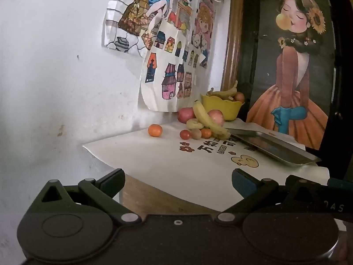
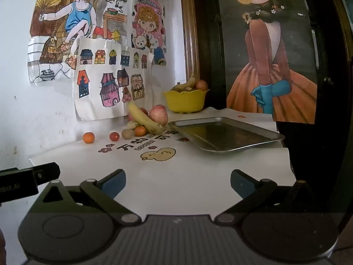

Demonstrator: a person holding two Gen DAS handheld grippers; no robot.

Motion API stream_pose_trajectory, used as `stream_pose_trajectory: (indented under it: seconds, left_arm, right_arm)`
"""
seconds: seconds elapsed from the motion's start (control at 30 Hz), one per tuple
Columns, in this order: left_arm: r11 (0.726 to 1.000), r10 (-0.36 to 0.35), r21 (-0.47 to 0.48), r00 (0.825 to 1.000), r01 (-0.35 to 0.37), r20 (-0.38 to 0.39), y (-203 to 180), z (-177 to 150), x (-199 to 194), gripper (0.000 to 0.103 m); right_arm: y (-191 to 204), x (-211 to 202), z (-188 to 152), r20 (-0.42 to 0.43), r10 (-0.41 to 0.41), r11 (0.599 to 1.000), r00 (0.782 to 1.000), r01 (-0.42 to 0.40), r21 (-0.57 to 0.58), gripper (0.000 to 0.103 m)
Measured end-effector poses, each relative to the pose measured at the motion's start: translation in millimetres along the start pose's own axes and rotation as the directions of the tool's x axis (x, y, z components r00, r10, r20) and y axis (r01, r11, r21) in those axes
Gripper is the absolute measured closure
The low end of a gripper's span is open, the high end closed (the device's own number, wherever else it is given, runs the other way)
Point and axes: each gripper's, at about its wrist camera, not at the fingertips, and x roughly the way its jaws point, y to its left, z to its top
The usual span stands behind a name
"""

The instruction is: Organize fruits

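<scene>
The left hand-held gripper (image 1: 177, 177) sits at the bottom of its frame with its blue-padded fingers (image 1: 242, 182) spread wide apart and nothing between them, hovering over the near edge of the counter (image 1: 154, 161). The right hand-held gripper (image 2: 178, 180) is likewise spread apart and empty, low in its frame above the white printed sheet covering the counter; the tip of the left one shows at that frame's lower left.

Beyond them, mid-frame, the fruit lies loose near the wall. A lone orange (image 2: 88, 137) sits apart to the left. Right of it come a small red fruit (image 2: 114, 136), a pale brown one (image 2: 127, 133) and another orange (image 2: 140, 130), close together. Behind these a banana (image 2: 143, 120) leans across two apples (image 2: 158, 114).

Just right of the pile, a metal tray (image 2: 225, 135) rests on the counter, tilted toward the camera. Behind the tray, a yellow bowl (image 2: 186, 101) holds bananas and an apple. Drawings (image 2: 110, 81) hang on the wall at the upper left.
</scene>
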Motion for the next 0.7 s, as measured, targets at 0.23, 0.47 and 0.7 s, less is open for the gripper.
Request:
stream_pose_trajectory:
  seconds: [0.23, 0.47, 0.7]
  left_arm:
    - [1.0, 0.011, 0.001, 1.0, -0.011, 0.0, 0.5, -0.2, -2.2, 0.001]
    - [1.0, 0.008, 0.007, 1.0, -0.008, -0.006, -3.7, 0.4, -0.3, 0.001]
    - [1.0, 0.012, 0.006, 1.0, -0.011, -0.018, -1.9, 1.0, 3.9, 0.001]
  right_arm:
    - [-0.3, 0.4, 0.2, -0.01, -0.003, 1.0, 1.0, 0.003, -0.004, 0.0]
    - [-1.4, -0.3, 0.9, -0.013, -0.002, 1.0, 1.0, 0.002, 0.002, 0.0]
    - [1.2, 2.4, -0.5, -0.016, -0.002, 1.0, 1.0, 0.002, 0.002, 0.0]
